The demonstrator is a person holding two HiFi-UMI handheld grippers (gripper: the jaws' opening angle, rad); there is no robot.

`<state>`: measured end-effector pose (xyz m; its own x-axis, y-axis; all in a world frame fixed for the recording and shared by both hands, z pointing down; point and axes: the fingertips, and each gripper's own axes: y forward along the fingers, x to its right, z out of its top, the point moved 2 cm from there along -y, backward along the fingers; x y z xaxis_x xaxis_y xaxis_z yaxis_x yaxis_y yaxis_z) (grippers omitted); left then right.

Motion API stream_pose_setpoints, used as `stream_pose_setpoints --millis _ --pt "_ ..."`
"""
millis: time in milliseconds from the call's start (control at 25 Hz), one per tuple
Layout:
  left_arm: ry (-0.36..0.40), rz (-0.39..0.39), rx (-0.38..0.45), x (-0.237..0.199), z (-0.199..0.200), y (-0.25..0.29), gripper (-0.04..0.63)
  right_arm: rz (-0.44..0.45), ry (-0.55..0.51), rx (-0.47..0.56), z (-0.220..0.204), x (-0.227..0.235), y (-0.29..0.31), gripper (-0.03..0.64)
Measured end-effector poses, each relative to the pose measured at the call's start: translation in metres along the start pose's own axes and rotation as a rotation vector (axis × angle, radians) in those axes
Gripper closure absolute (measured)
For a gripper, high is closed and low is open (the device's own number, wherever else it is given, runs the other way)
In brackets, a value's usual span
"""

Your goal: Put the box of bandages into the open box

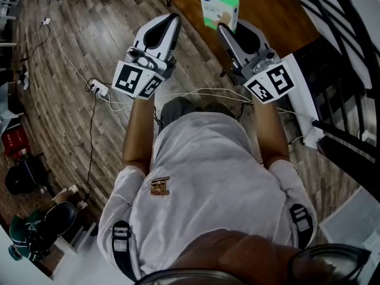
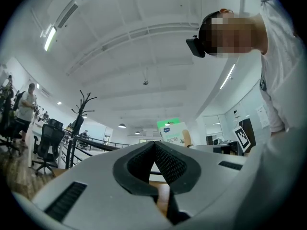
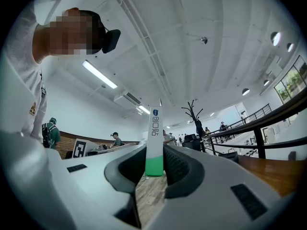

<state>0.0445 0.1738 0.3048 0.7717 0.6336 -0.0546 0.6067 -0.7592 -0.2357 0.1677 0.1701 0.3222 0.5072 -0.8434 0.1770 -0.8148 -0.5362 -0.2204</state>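
One bandage box [image 1: 220,5] sits at the top centre of the head view, clamped edge-on between the pads of the right gripper [image 1: 233,27]. The left gripper [image 1: 171,18], just left of it, has its jaws closed together, holding nothing. Both are raised above a wooden floor [image 1: 59,129].

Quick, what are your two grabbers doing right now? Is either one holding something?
The left gripper is closed and holds nothing.
The right gripper is closed on the box of bandages.
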Motion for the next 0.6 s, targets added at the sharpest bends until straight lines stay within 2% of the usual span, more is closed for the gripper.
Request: stream_pose_setpoints --millis 440,600 --pt "0.014 0.013 0.024 -0.016 0.002 0.023 0.58 0.012 -0.022 -0.007 0.004 0.021 0.014 0.518" --pt "0.009 0.002 0.022 -0.046 -0.002 0.038 0.579 0.002 -0.024 -0.01 0.001 0.038 0.043 0.518"
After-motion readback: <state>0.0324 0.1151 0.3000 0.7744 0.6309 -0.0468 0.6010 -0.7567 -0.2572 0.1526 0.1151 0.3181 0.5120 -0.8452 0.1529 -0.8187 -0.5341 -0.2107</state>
